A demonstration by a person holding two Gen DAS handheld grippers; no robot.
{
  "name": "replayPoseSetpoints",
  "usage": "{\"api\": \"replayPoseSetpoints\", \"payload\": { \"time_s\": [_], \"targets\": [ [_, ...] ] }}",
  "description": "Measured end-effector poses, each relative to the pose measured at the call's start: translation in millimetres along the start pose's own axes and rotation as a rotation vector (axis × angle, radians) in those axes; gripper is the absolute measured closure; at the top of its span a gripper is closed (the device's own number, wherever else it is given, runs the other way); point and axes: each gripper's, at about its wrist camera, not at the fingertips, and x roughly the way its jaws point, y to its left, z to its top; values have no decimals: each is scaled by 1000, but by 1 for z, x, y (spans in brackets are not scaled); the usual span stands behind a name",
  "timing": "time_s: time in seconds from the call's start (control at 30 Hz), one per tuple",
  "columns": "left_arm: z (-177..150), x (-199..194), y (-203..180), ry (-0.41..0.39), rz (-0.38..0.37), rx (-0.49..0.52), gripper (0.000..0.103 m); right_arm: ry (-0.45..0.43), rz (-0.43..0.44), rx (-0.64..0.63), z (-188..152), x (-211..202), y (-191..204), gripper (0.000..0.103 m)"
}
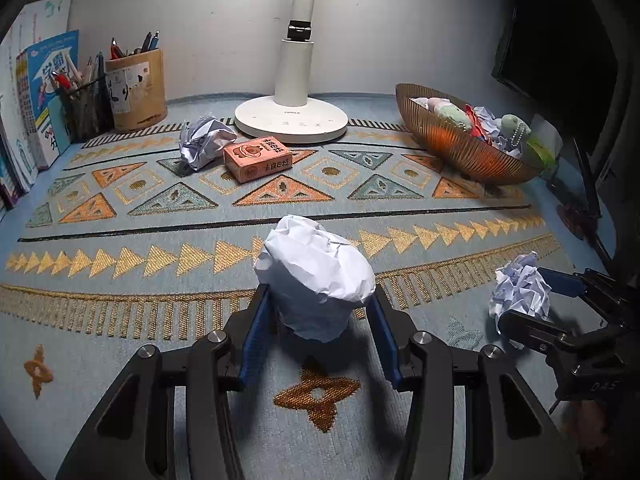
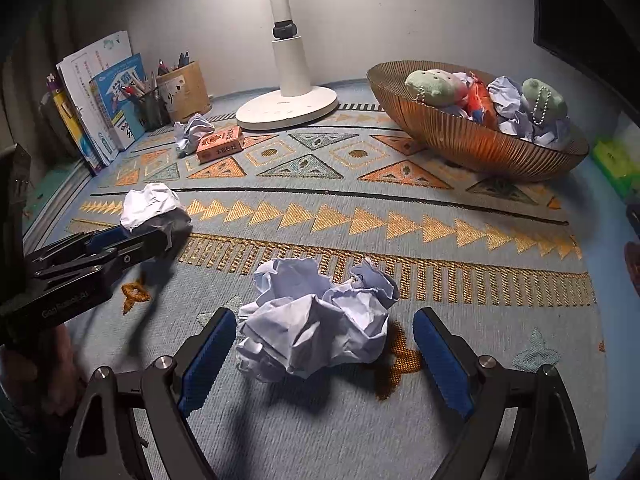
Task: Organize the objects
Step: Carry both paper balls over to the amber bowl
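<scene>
Looking along my left gripper [image 1: 316,312], I see its jaws flanking, perhaps touching, a smooth white crumpled paper ball [image 1: 316,276] above the patterned blue woven mat [image 1: 120,320]. Right wrist view: my right gripper [image 2: 320,344] gapes wide around a bluish-white crumpled paper wad [image 2: 316,320], dead ahead, roundish, no clear axis; the ribbed amber bowl [image 2: 460,140] lies far right.

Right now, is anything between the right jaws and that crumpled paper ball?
No. The crumpled white paper ball sits on the patterned rug inside the open right gripper, with only bare gaps beside it.
</scene>
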Motion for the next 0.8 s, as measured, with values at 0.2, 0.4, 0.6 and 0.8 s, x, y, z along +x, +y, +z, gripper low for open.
{"api": "replayPoseSetpoints", "payload": {
  "time_s": [0.2,0.4,0.6,0.8],
  "targets": [
    [0,0,0,2,-2,0,58,-9,-11,-32,-3,-1,5,32],
    [-1,0,-1,-2,8,9,58,-40,-33,-53,-5,-5,10,52],
    [11,-7,-20,-12,-34,31,59,-90,-2,14,-5,-22,-8,53],
    [71,-15,-73,-105,-116,121,59,-182,-33,66,22,-61,-52,53]
  ]
}}
